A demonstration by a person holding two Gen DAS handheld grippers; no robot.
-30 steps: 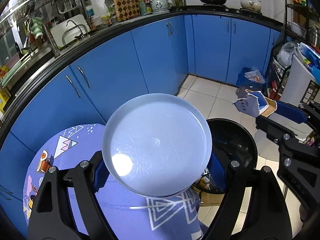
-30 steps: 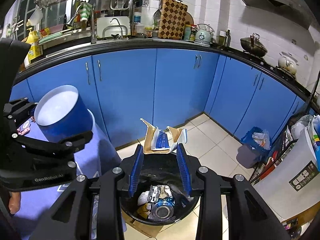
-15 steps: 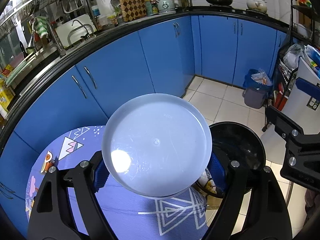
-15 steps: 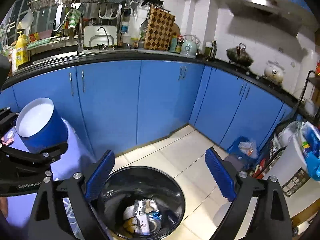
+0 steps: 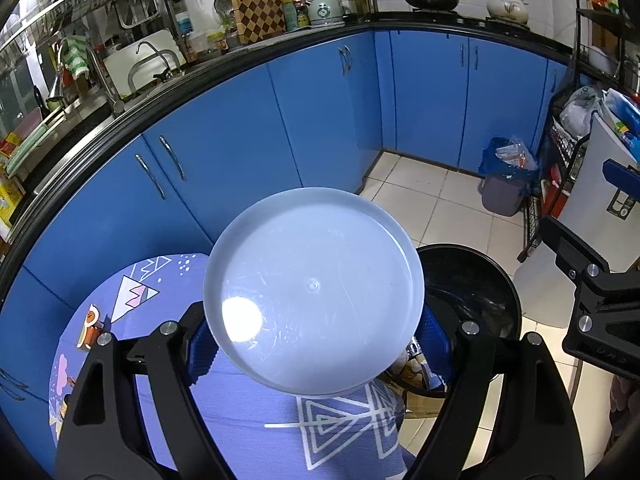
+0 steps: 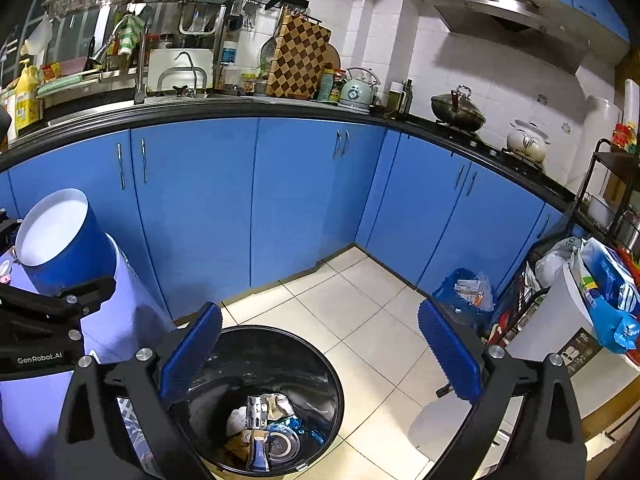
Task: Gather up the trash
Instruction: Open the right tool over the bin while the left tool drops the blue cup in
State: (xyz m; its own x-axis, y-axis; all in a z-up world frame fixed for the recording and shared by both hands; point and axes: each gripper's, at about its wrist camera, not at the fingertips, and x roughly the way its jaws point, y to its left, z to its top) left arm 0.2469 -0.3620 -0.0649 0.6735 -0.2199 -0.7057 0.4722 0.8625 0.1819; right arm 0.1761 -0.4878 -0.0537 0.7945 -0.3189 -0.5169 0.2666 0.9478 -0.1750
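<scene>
My left gripper is shut on a round blue tub whose white bottom faces the camera; the tub also shows in the right wrist view, tilted above the purple patterned tablecloth. My right gripper is open and empty, above the black trash bin. The bin holds crumpled wrappers, a carton and a can. In the left wrist view the bin stands right of the tub and the right gripper's body is at the right edge.
Blue cabinets run along the back under a cluttered black counter. A small bin with a blue bag and a wire rack stand at the right, beside a white appliance. Pale tiled floor lies between.
My right gripper opened and let go of the torn carton, which dropped into the black bin. It then rose and swung a little right. The left gripper kept its hold on the tub.
</scene>
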